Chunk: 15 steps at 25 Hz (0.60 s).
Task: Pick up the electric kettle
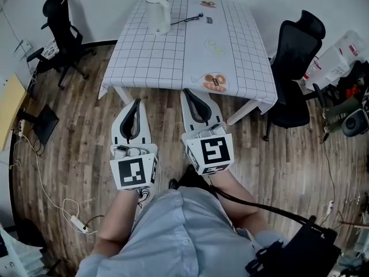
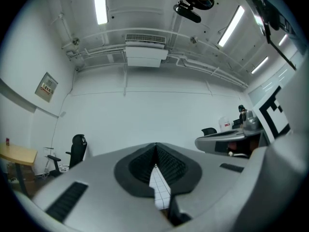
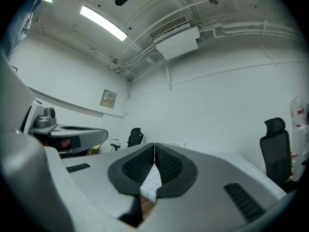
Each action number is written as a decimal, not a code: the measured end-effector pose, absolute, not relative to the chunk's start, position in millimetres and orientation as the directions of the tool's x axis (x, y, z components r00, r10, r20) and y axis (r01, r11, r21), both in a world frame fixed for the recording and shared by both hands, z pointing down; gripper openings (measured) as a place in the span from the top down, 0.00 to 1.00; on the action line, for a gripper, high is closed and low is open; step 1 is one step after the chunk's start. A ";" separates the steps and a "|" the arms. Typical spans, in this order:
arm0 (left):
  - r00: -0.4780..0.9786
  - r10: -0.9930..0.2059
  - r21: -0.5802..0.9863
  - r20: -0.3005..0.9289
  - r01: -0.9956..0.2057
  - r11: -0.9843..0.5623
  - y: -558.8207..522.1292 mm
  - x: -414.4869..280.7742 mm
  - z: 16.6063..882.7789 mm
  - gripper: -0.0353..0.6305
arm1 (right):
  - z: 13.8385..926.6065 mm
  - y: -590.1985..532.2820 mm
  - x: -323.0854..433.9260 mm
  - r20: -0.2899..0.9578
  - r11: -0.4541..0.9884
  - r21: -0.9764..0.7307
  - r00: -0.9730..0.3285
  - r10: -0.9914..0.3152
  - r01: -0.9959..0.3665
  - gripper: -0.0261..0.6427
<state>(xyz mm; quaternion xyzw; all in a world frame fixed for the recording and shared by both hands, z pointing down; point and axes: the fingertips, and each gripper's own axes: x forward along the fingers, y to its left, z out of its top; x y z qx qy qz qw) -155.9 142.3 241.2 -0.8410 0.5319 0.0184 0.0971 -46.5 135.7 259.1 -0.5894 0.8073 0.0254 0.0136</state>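
We are holding the left gripper at lower centre, jaws pressed together and empty. The kettle is standing at top centre on the table (well beyond reach), so the right gripper is likewise sitting closed on nothing.

The white electric kettle stands upright near the far left corner of the grid-patterned table, its handle apparently on the right side.
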 end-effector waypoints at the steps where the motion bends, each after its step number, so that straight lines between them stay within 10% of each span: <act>1: 0.435 -0.891 -0.139 -0.128 -0.898 -0.418 133.9 -154.7 244.3 0.95 | 261.3 128.2 -45.4 -0.047 0.302 0.025 -0.303 -0.952 -0.953 0.96; 15: 0.459 -0.888 -0.135 -0.024 -0.882 -0.453 -17.9 -100.5 283.9 0.95 | 301.8 -21.2 5.5 0.016 0.283 -0.016 -0.283 -0.959 -0.959 0.96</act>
